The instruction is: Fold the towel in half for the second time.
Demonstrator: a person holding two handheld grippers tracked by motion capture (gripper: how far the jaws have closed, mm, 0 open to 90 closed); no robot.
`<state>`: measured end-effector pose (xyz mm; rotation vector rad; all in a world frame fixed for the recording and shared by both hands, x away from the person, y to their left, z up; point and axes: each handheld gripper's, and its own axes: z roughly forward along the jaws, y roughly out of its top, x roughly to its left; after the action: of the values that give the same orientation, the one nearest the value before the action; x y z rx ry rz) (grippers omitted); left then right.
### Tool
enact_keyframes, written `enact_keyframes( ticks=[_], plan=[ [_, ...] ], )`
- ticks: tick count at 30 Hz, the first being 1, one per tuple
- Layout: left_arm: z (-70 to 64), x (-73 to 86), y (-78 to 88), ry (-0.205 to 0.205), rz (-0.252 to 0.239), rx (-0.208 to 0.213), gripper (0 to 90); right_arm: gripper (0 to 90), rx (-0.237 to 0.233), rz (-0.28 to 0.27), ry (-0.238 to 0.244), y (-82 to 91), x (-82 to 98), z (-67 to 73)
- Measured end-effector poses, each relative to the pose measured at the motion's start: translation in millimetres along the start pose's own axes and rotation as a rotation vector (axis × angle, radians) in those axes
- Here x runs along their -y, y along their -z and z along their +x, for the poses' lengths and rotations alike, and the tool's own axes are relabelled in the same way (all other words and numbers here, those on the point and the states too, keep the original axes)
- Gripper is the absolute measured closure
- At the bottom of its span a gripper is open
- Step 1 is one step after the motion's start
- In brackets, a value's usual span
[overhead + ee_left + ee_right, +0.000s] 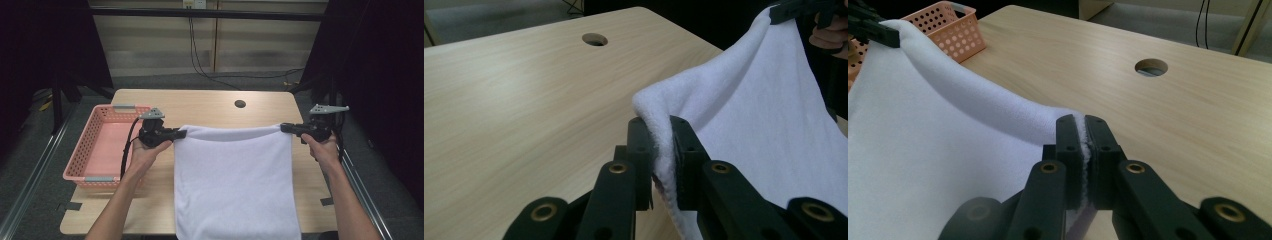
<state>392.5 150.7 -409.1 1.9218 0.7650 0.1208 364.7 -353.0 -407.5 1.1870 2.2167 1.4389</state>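
Observation:
A white towel [235, 180] hangs stretched between my two grippers above the wooden table [200, 107], its lower part draping toward the front edge. My left gripper [181, 133] is shut on the towel's upper left corner; in the left gripper view the cloth [744, 115] is pinched between the black jaws at the left gripper's tips [661, 135]. My right gripper [286, 128] is shut on the upper right corner, and in the right gripper view a thin fold of towel [923, 135] is clamped at the right gripper's tips [1083, 132].
A pink perforated basket [102, 145] sits at the table's left edge, its rim [955, 30] seen beyond the towel. A round cable hole [240, 104] lies at the back of the table. Dark curtains and floor cables surround the table.

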Motion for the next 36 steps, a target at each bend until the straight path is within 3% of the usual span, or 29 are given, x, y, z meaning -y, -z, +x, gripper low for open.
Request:
enact_keyframes(
  ticks=[6, 12, 19, 24, 30, 36],
  plan=[
    [11.4, -11.3, 0.4, 0.016, -0.022, -0.020, 81.6, 86.8, 0.009, 0.003, 0.001, -7.1, -16.3, -9.0],
    [17.1, -24.8, -3.5, -0.004, -0.047, -0.040, 81.6, 86.8, 0.032, 0.002, -0.001, -16.2, -30.5, -19.9],
    [24.3, -38.0, -6.7, 0.007, -0.076, -0.064, 81.5, 86.9, 0.052, -0.070, -0.023, -19.3, -56.7, -28.4],
    [12.8, -30.0, 0.7, -0.024, -0.075, -0.062, 81.6, 86.9, 0.036, -0.061, 0.007, -11.3, -51.9, -18.9],
    [-4.5, -22.1, 8.1, -0.056, -0.074, -0.038, 81.4, 87.0, 0.003, -0.070, 0.032, 6.8, -32.2, -6.7],
    [-20.0, -10.0, 15.8, -0.062, -0.085, -0.013, 81.3, 86.8, -0.029, -0.085, 0.032, 22.4, -12.4, 4.2]
  ],
)
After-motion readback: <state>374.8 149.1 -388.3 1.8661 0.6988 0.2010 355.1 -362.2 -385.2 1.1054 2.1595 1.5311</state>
